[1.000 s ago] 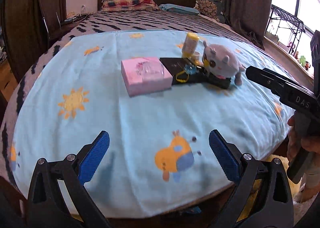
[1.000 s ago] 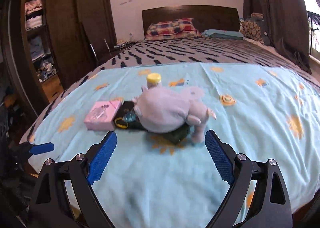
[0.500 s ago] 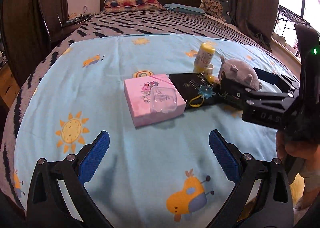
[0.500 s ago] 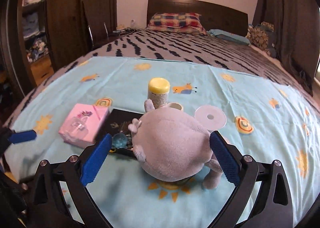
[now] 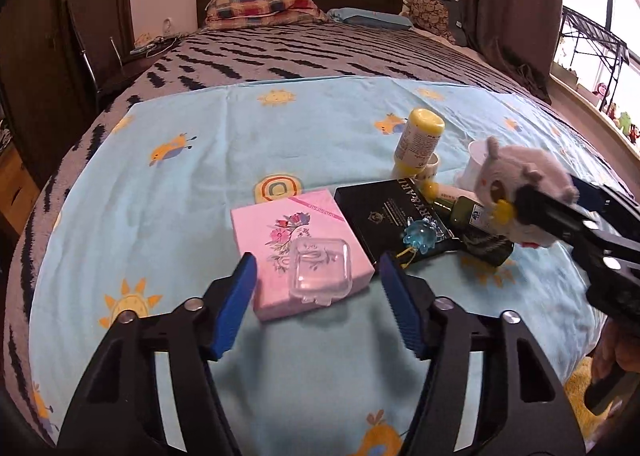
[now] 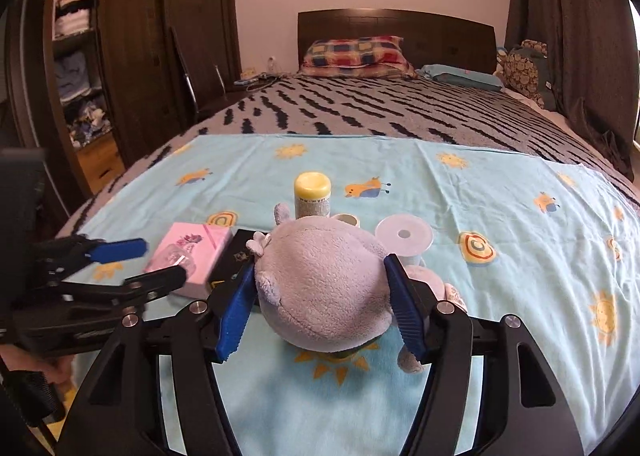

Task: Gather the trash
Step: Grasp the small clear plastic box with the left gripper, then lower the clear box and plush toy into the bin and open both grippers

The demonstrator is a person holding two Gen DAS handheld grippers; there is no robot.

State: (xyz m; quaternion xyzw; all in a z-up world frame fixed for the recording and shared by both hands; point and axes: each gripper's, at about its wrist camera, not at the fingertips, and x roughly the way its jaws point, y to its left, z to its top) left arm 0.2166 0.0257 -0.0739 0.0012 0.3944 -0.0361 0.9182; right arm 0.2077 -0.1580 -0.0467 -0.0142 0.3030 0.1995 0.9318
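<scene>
Both my grippers' jaws have just been closing: right gripper (image 6: 320,288) clamps the plush toy (image 6: 324,284); left gripper (image 5: 316,292) stands apart around the pink box (image 5: 296,244).

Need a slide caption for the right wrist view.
Right gripper closing around grey plush toy on the blue sheet.

One plush toy (image 6: 320,288), two boxes (image 5: 300,252).
</scene>
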